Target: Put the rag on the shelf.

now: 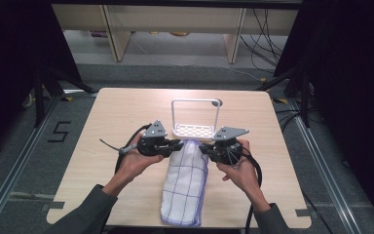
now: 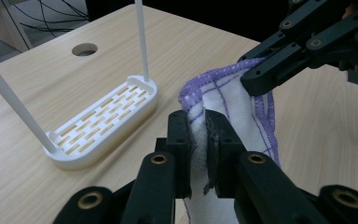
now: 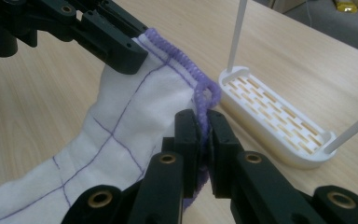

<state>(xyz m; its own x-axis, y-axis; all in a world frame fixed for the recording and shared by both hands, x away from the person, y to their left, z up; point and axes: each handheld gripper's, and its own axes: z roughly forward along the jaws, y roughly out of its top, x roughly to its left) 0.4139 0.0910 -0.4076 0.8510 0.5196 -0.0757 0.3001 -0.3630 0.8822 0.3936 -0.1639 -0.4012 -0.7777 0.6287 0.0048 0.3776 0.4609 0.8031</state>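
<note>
The left hand-held gripper [image 1: 179, 145] and the right hand-held gripper [image 1: 203, 148] were each clamped on a far corner of the folded white cloth [image 1: 185, 183], lifting that end just in front of the white rack [image 1: 193, 130]; the rest lay on the desk [image 1: 117, 112].

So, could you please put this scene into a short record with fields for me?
work in hand: lifting the far end of a folded cloth
cloth: white with purple grid lines and purple hem, lying lengthwise on the table
left gripper: shut on the cloth's far edge
right gripper: shut on the purple hem at the other corner
rack: white, slotted base, thin hoop, just beyond the cloth
</note>
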